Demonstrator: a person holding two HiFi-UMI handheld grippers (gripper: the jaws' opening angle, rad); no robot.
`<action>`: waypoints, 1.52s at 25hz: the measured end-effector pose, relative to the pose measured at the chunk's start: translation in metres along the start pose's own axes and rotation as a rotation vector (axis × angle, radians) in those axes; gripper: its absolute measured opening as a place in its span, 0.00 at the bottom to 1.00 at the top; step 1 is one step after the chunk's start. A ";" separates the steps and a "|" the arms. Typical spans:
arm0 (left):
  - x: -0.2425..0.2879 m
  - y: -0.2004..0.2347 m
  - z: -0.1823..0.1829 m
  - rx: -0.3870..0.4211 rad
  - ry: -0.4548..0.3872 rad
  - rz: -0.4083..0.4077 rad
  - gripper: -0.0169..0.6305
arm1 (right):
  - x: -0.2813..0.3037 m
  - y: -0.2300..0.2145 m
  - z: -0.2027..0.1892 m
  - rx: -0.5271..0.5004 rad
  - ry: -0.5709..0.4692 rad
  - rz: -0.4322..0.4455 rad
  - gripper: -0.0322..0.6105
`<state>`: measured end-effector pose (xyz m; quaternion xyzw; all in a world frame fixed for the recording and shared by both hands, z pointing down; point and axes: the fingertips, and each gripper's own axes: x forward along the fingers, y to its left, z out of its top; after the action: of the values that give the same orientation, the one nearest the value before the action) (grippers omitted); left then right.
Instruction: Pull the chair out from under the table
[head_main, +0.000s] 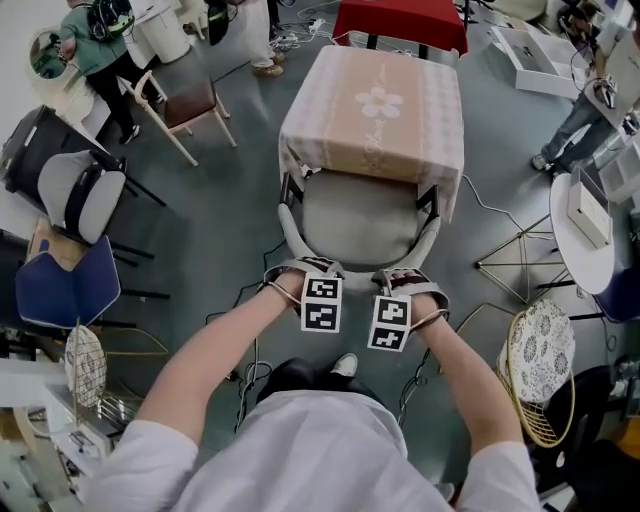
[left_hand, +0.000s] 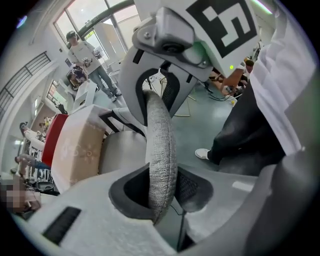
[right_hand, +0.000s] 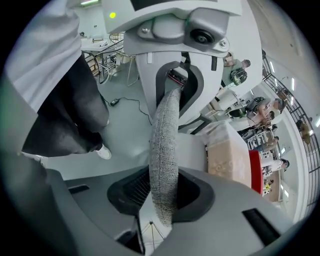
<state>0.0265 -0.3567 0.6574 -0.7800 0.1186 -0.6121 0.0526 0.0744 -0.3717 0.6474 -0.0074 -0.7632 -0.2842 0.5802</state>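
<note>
A grey upholstered chair (head_main: 360, 222) is tucked under a small table (head_main: 375, 100) draped in a pink flowered cloth. In the head view both grippers sit side by side on the near rim of its curved backrest (head_main: 289, 228). My left gripper (head_main: 302, 268) is shut on the grey fabric rim, and that backrest rim (left_hand: 161, 150) fills the gap between the jaws of the left gripper (left_hand: 162, 200). My right gripper (head_main: 413, 277) grips the same edge a little to the right. Its jaws press both sides of the backrest rim (right_hand: 165, 145) in the view of the right gripper (right_hand: 165, 196).
A wooden chair (head_main: 187, 105) and a grey office chair (head_main: 75, 190) stand at the left, with a blue seat (head_main: 65, 282) nearer. A round white table (head_main: 590, 235) and a gold wire chair (head_main: 540, 370) are at the right. Cables lie on the floor around the person's feet (head_main: 343, 366).
</note>
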 end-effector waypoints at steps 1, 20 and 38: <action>0.000 0.000 0.000 -0.004 0.003 -0.006 0.18 | 0.000 0.000 0.001 0.000 -0.002 0.000 0.21; -0.005 -0.019 -0.001 0.029 0.007 0.045 0.16 | -0.009 0.020 0.009 0.032 0.043 0.006 0.18; -0.019 -0.053 -0.007 0.058 0.014 0.006 0.16 | -0.025 0.049 0.032 0.079 0.041 0.022 0.17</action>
<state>0.0219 -0.3003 0.6534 -0.7736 0.1036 -0.6205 0.0763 0.0709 -0.3086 0.6406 0.0128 -0.7616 -0.2475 0.5988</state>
